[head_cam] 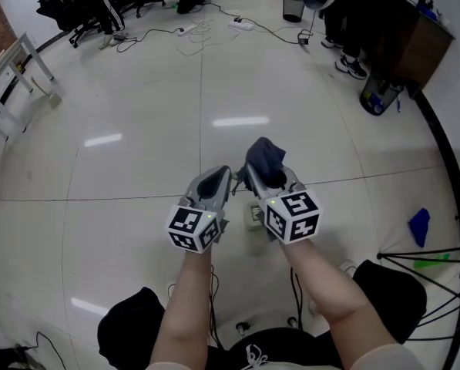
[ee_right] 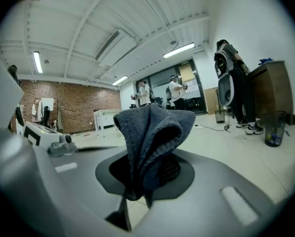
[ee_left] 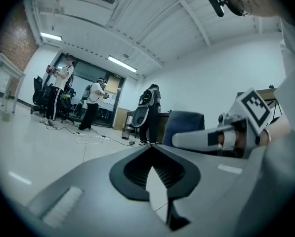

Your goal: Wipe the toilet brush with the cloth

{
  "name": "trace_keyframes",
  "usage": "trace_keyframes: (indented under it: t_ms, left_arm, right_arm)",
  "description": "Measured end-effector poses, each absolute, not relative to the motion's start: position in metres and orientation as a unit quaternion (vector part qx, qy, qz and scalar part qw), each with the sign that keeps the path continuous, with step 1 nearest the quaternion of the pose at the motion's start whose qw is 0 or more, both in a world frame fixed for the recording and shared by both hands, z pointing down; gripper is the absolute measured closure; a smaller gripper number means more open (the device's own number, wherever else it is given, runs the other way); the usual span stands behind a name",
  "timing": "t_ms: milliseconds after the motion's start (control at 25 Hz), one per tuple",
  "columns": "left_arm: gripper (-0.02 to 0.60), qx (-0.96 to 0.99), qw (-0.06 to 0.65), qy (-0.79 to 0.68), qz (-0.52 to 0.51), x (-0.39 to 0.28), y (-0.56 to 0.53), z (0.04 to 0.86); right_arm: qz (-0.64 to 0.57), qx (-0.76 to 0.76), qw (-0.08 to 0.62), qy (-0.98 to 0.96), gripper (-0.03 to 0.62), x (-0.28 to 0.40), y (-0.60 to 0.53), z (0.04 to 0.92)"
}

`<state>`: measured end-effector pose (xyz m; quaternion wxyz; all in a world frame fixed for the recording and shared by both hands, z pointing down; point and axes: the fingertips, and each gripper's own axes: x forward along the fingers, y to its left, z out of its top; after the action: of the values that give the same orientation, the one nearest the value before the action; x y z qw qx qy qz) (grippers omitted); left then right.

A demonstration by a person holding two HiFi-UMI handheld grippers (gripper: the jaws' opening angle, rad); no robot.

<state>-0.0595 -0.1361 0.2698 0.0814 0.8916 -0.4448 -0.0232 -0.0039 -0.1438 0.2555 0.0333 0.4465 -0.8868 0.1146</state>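
The right gripper [ee_right: 143,177] pinches a soft, limp grey-blue cloth [ee_right: 154,132] by a bunched fold, a light and secure hold. The left gripper [ee_left: 151,157] has its jaws closed on nothing. A pale object [head_cam: 253,216] below may be the toilet brush.

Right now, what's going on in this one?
A person stands over a tiled floor with a gripper in each hand. The right gripper is clamped on a bunched dark cloth. The left gripper sits close beside it, jaws together with nothing between them. No wiping is under way. I cannot pick out a toilet brush; a small pale thing on the floor below the grippers is mostly hidden.
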Motion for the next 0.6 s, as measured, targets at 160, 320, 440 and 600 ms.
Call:
trace_keyframes:
  t_ms: [160,320,440,600]
  left_arm:
    - [0.575,0.890,0.080,-0.448,-0.033,-0.060,-0.139,0.270]
    - [0.575,0.887,0.086,-0.450,-0.049,-0.062,-0.140,0.269]
    - [0.575,0.888,0.086,-0.449,-0.049,-0.061,-0.141,0.268]
    - [0.575,0.889,0.085,-0.449,-0.040,-0.061,-0.141,0.267]
  right_arm:
    - [0.162,0.472,0.039,-0.866,0.523,0.018,-0.147,0.299]
    - [0.195,0.489,0.055,-0.848,0.523,0.035,-0.147,0.341]
    - [0.225,0.499,0.072,-0.834,0.525,0.049,-0.144,0.379]
    - [0.259,0.509,0.089,-0.816,0.525,0.060,-0.139,0.430]
